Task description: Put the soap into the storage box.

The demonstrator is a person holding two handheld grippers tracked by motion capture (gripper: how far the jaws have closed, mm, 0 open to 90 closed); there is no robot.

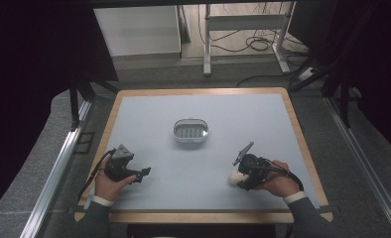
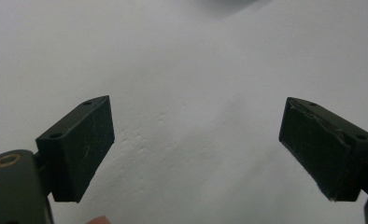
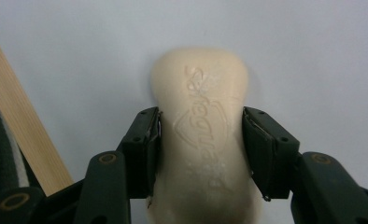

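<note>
Soap bar [image 3: 203, 135] between right gripper [image 3: 201, 144] fingers [image 3: 145, 149]

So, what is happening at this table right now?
A person holds a gripping tool in each hand over a grey table. The right tool has closed on a cream bar of soap, its jaws pressing both sides near the table's front right. The left tool is open with nothing between its jaws. A small oval soap dish sits in the middle of the table.
</note>
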